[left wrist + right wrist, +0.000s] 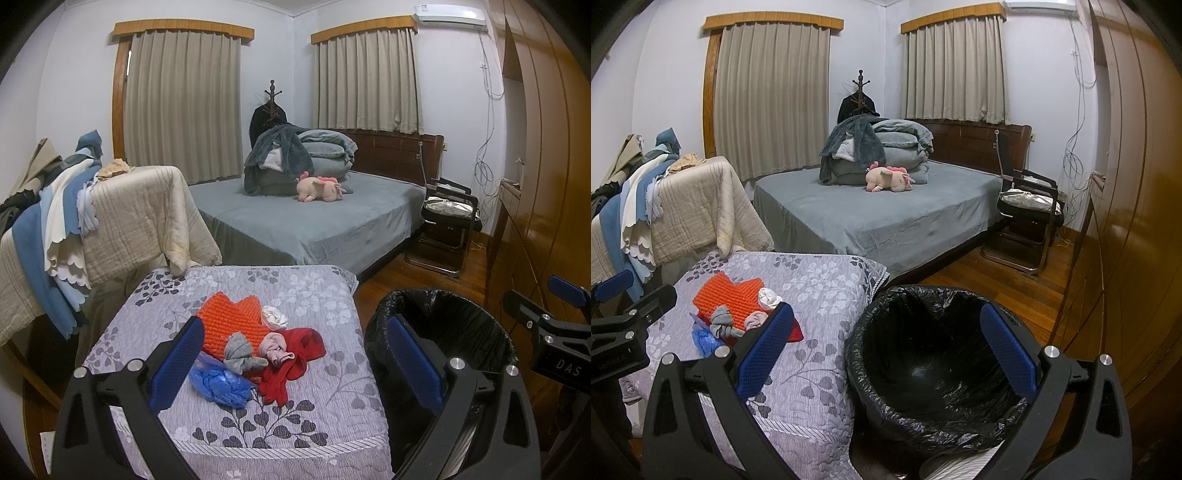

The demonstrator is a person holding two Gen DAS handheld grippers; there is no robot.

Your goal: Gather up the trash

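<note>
The left hand-held gripper (295,365) hangs released, its blue-padded fingers (177,363) spread wide and holding nothing. Ahead of it, between the fingers, a small heap of trash lies on a grey quilted cover printed with leaf sprigs (314,295): a crumpled blue plastic bag (219,384) nearest, a knotted grey rag (240,354) just beyond it, a pink wad of cloth (275,347) touching a red glove (291,363), an orange ribbed knit piece (232,321) underneath, and a crumpled white tissue (274,317) at the far edge. To this gripper's right stands a round bin lined with a black plastic bag (443,314).

The right hand-held gripper (886,354) is likewise released and empty, its fingers framing the bin's open mouth directly ahead. The trash heap sits to its left, partly hidden behind its left finger (764,350).
</note>
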